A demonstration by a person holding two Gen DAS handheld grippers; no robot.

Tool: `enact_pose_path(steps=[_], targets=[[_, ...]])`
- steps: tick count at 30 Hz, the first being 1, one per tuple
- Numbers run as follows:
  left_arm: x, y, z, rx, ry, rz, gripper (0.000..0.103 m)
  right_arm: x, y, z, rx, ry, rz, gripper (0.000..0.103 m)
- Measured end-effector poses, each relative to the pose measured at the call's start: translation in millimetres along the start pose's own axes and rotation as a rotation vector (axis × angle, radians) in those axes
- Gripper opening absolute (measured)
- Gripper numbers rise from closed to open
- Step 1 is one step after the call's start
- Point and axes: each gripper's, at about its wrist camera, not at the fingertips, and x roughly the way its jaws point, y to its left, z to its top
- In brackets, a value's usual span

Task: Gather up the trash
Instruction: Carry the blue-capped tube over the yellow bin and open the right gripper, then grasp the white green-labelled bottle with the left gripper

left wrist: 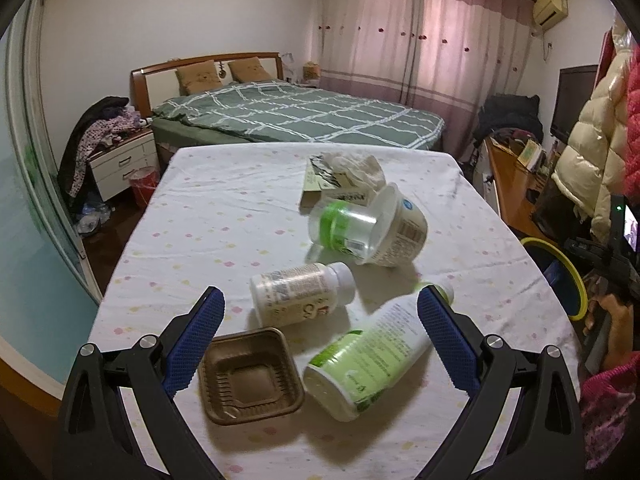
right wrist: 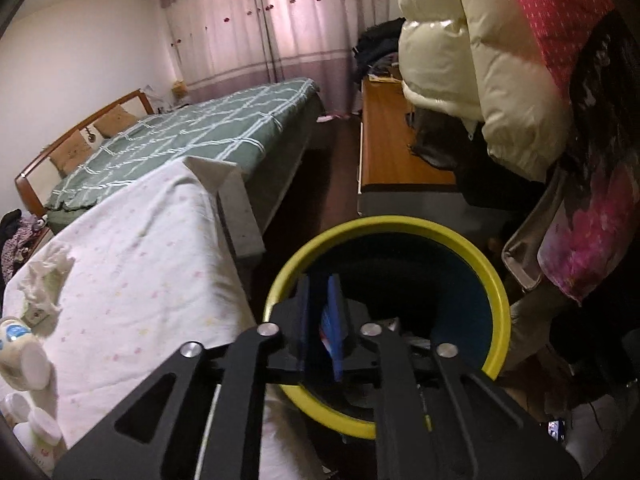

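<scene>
On the dotted white tablecloth (left wrist: 224,216) lies the trash. A brown plastic tray (left wrist: 250,376), a white bottle on its side (left wrist: 302,294) and a green-and-white bottle (left wrist: 376,356) are nearest. Behind them are a clear cup (left wrist: 344,228), a yoghurt tub (left wrist: 404,228) and crumpled tissue on a box (left wrist: 344,172). My left gripper (left wrist: 322,294) hangs open above the two bottles and holds nothing. My right gripper (right wrist: 320,280) points down into the yellow-rimmed bin (right wrist: 496,280). Its jaws stand a narrow slit apart, and a blue, red and white scrap (right wrist: 325,340) shows in the slit.
The bin (left wrist: 576,276) stands on the floor off the table's right edge, with a person's hand (left wrist: 612,320) beside it. A wooden desk (right wrist: 392,144) and hanging coats (right wrist: 480,60) crowd the right side. A bed (left wrist: 304,116) lies beyond the table.
</scene>
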Motion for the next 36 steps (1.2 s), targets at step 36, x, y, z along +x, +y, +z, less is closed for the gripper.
enact_pose_path(steps=[36], targets=[[35.5, -76.9, -45.5, 0.112, 0.209, -0.124, 0.089, 2.4, 2.1, -3.3, 0.000, -0.014, 0.037, 0.029]])
